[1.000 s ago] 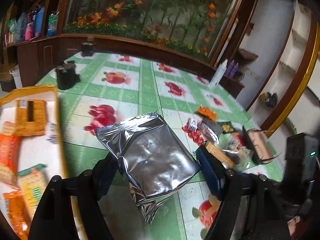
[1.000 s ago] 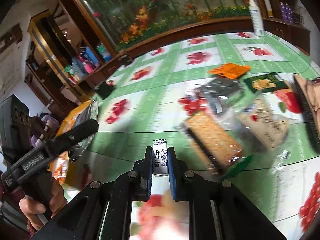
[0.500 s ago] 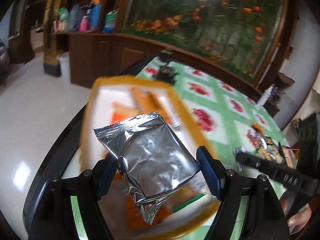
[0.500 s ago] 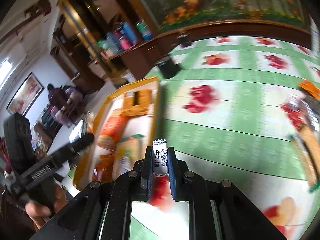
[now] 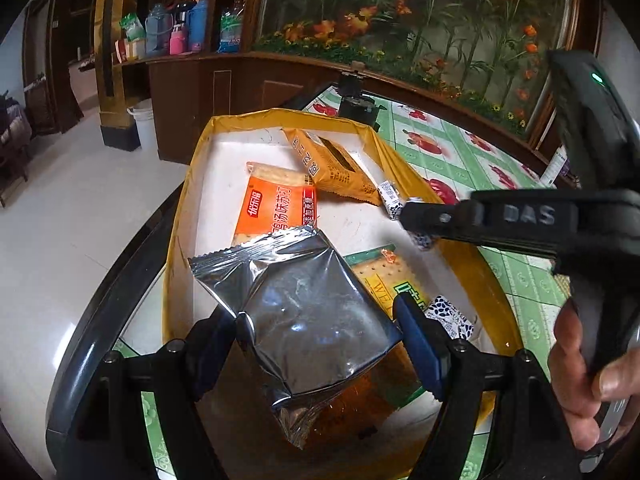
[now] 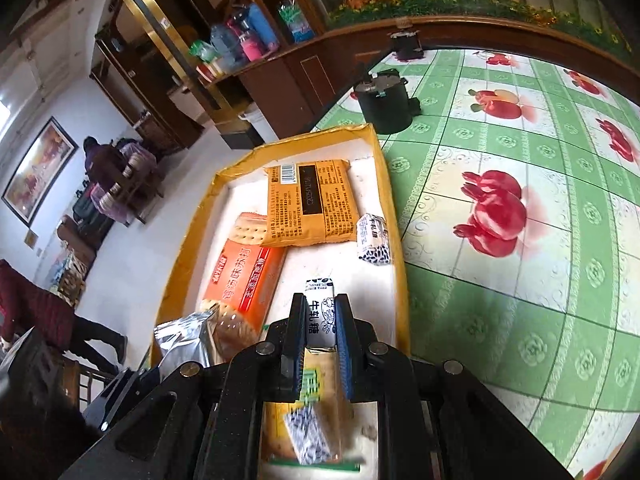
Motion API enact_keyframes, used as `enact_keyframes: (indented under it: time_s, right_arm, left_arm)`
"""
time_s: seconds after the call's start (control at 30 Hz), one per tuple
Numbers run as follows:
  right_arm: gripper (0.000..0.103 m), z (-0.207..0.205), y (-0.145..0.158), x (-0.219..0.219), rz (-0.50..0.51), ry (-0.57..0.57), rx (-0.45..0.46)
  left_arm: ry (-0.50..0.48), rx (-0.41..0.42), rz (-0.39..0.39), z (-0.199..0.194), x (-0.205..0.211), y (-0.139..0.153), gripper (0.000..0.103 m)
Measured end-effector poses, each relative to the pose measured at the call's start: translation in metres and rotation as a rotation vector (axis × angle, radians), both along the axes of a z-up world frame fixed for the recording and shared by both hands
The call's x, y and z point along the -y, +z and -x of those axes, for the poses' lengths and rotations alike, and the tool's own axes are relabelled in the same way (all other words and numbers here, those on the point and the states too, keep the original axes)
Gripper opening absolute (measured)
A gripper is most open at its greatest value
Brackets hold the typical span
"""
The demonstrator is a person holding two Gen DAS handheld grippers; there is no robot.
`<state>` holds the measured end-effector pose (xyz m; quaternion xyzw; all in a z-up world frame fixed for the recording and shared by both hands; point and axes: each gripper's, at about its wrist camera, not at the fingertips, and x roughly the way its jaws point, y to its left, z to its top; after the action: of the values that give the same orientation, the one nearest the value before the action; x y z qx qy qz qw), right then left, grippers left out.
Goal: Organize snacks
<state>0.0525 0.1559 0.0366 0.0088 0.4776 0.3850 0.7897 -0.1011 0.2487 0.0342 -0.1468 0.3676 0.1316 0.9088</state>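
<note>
Through the left wrist camera I see my left gripper (image 5: 318,326) clamped on a crinkled silver foil snack pouch (image 5: 304,308), its blue fingers (image 5: 416,332) pressing the pouch's two sides so it hangs above the shallow white tray with the yellow rim (image 5: 178,248); I judge it is held there for dropping in with the rest. In the tray lie an orange cracker packet (image 5: 276,212), a mustard-yellow biscuit packet (image 5: 330,168) propped on the far end, a green-and-yellow cracker packet (image 5: 384,276) partly under the pouch, and small white candies with dark print (image 5: 390,196) by the right rim; my right gripper (image 5: 416,220) reaches in from the right, a hand (image 5: 580,372) on its grip.

Through the right wrist camera, the right gripper (image 6: 318,320) is shut tight on a small white nougat candy with black lettering (image 6: 319,312), gripped upright over the tray's (image 6: 394,224) near right part, which I take as the spot for the small sweets, since another wrapped candy (image 6: 374,240) lies against that rim; the silver pouch (image 6: 186,340) shows at lower left. The tray sits at the edge of the surface, on a green checked cloth with red fruit prints (image 6: 500,216), beside a black pot (image 6: 384,100).
</note>
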Motion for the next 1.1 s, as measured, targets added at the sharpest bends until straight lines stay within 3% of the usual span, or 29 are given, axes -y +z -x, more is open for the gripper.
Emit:
enact_keyframes:
  time_s: [0.33, 0.6, 0.9, 1.1]
  right_arm:
    - [0.017, -0.008, -0.009, 0.003, -0.008, -0.017, -0.006]
    - [0.029, 0.004, -0.004, 0.015, -0.051, 0.006, 0.017]
    - [0.03, 0.005, 0.005, 0.066, -0.162, -0.021, 0.006]
    - [0.031, -0.005, 0.009, 0.126, -0.2, -0.102, 0.013]
  left_arm:
    - [-0.019, -0.004, -0.002, -0.002, 0.005, -0.001, 0.081]
    - [-0.057, -0.009, -0.028, -0.004, 0.012, -0.001, 0.082]
    - [-0.101, 0.047, -0.037, 0.003, 0.018, 0.005, 0.087]
    - [-0.112, 0.076, -0.04, 0.008, 0.02, 0.008, 0.087]
